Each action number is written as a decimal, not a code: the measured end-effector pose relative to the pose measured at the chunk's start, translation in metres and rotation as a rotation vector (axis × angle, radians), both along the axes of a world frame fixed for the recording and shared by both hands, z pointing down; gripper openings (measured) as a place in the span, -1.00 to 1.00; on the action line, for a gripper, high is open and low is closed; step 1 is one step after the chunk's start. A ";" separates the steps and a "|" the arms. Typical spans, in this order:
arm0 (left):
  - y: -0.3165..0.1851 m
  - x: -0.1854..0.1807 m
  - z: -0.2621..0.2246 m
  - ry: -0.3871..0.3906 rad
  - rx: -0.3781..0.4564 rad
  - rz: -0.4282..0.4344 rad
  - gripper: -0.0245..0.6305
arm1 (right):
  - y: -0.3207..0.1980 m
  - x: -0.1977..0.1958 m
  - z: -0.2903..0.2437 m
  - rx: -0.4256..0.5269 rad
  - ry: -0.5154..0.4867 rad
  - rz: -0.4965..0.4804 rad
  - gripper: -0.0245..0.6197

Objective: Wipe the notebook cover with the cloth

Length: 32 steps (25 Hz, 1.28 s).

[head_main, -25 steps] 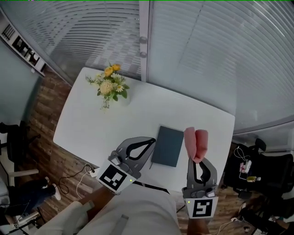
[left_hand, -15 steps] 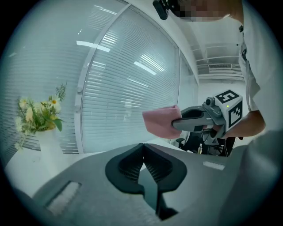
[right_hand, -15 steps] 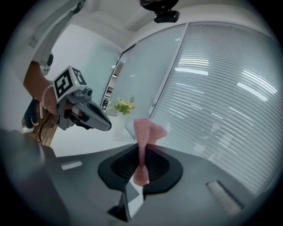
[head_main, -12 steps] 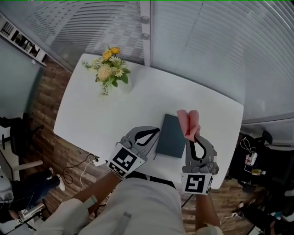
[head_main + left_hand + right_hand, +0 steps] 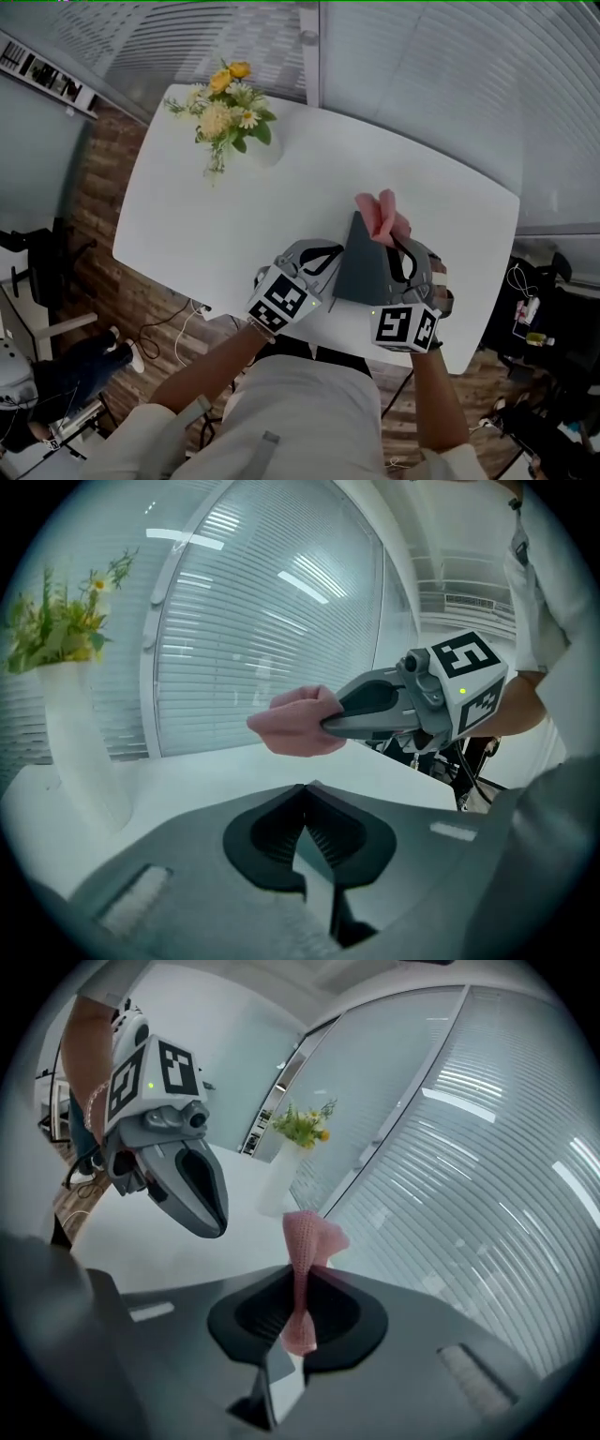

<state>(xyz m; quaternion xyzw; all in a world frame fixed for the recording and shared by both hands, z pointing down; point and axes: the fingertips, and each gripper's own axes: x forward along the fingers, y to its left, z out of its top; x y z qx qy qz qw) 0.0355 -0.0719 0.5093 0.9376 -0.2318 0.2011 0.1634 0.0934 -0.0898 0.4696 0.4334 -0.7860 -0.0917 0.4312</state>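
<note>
A dark teal notebook (image 5: 362, 269) lies flat near the front edge of the white table (image 5: 234, 206). My right gripper (image 5: 397, 242) is shut on a pink cloth (image 5: 380, 215), which sticks up out of the jaws over the notebook's far right corner. The right gripper view shows the cloth (image 5: 307, 1234) pinched in my right gripper (image 5: 302, 1271). My left gripper (image 5: 337, 251) rests at the notebook's left edge, its jaws shut with nothing between them. In the left gripper view, past my left gripper (image 5: 305, 792), I see the cloth (image 5: 293, 724) in the other gripper's jaws.
A white vase of yellow and white flowers (image 5: 226, 105) stands at the table's far left, also in the right gripper view as the vase (image 5: 282, 1177). Glass walls with blinds (image 5: 422, 84) run behind the table. The table's front edge is just below both grippers.
Both grippers have moved in towards the notebook. The right one carried the cloth leftwards from beside the notebook to over its far right corner. The left one now reaches its left edge.
</note>
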 end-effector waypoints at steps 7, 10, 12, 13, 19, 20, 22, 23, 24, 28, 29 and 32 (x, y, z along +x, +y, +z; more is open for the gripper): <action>0.010 0.005 0.038 -0.036 -0.066 0.027 -0.93 | -0.018 -0.002 0.050 -0.040 0.099 -0.049 -0.82; 0.015 0.009 0.053 -0.048 -0.094 0.036 -0.93 | -0.024 0.000 0.071 -0.060 0.130 -0.057 -0.82; 0.019 0.010 0.067 -0.066 -0.114 0.043 -0.93 | -0.026 0.000 0.085 -0.075 0.148 -0.063 -0.82; 0.021 0.011 0.074 -0.074 -0.123 0.045 -0.93 | -0.027 0.000 0.092 -0.086 0.155 -0.068 -0.82; 0.030 0.015 0.107 -0.092 -0.172 0.043 -0.93 | -0.028 -0.003 0.144 -0.157 0.178 -0.114 -0.82; 0.031 0.015 0.111 -0.093 -0.179 0.041 -0.93 | -0.028 -0.004 0.150 -0.166 0.178 -0.118 -0.82; 0.033 0.014 0.119 -0.098 -0.189 0.038 -0.93 | -0.028 -0.006 0.157 -0.180 0.178 -0.129 -0.82; 0.034 0.014 0.121 -0.102 -0.193 0.037 -0.93 | -0.028 -0.007 0.160 -0.187 0.177 -0.134 -0.81; 0.034 0.013 0.123 -0.107 -0.195 0.035 -0.93 | -0.027 -0.007 0.163 -0.196 0.176 -0.138 -0.82; 0.036 0.013 0.127 -0.104 -0.217 0.037 -0.93 | -0.023 -0.008 0.174 -0.250 0.167 -0.153 -0.82; 0.036 0.014 0.128 -0.099 -0.221 0.041 -0.93 | -0.022 -0.009 0.176 -0.264 0.164 -0.156 -0.81; 0.038 0.018 0.129 -0.099 -0.225 0.053 -0.93 | -0.021 -0.011 0.180 -0.284 0.147 -0.155 -0.82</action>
